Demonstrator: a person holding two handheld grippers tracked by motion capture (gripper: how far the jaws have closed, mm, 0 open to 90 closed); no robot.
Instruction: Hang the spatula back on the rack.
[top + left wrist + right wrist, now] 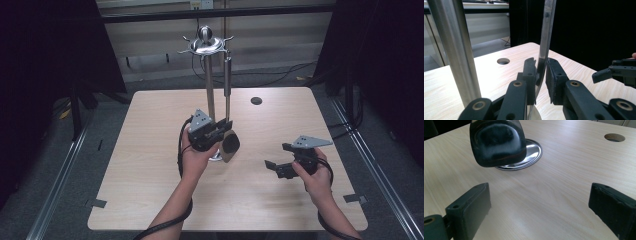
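My left forearm comes in from the near edge, left of centre, and angles toward the middle of the table, a black cable looped round the wrist. My left hand (196, 155) holds the left gripper (220, 131) roughly level, jaws pointing right and away from me, grey plate on top. In the left gripper view its pads (530, 75) stand close together with a narrow gap between them. My right hand (315, 175) sits near the right edge, holding the right gripper (278, 156) with its jaws spread wide, pointing left.
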